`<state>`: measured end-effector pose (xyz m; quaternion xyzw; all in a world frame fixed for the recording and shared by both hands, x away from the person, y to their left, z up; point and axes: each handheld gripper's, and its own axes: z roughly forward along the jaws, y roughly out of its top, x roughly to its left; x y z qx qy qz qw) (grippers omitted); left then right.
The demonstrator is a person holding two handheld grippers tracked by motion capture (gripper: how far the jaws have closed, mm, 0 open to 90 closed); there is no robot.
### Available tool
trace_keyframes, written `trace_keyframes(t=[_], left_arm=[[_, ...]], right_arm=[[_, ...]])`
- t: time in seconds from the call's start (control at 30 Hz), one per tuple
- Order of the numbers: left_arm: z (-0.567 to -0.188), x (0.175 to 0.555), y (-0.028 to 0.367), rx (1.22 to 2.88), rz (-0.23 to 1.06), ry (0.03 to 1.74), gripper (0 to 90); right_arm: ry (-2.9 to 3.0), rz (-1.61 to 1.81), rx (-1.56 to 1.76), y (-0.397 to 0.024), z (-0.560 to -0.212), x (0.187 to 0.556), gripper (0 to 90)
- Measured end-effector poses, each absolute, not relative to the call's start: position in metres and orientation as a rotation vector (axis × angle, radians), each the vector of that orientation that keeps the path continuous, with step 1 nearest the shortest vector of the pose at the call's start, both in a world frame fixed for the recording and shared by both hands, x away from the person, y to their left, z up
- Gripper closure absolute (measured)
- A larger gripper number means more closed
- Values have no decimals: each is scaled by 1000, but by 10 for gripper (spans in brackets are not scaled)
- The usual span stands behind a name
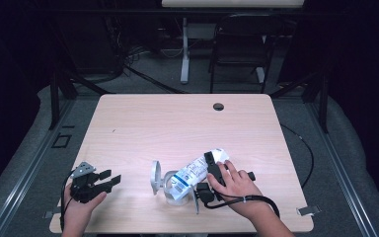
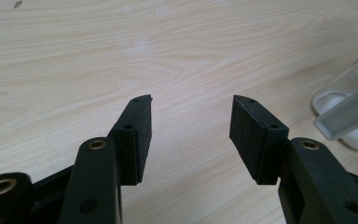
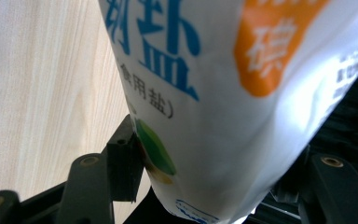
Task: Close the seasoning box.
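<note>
The right tongs [image 1: 212, 170] were clamped on a white printed salt bag [image 1: 193, 173], tipped over a clear glass jar [image 1: 173, 190] near the pale wooden bench's [image 1: 177, 123] front edge, apparently mid-pour, so raising the bag's tail looked next, while the left tongs [image 1: 109, 178] rested apart, empty.

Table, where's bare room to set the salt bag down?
The far half of the table, up to the cable hole, is bare, as is the strip beside the left gripper. It's crowded near the front middle: clear jar, salt bag, right gripper.
</note>
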<state>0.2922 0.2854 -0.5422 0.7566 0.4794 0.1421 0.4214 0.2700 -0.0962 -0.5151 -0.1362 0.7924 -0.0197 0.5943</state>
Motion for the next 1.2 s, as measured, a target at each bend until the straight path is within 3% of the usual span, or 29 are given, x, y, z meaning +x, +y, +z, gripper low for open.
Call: trace_keyframes(t=[1.2], left_arm=[[-543,292,286,1895,359,1205,490]], right_arm=[[1839,-52,-327,-96,-515,270,403]])
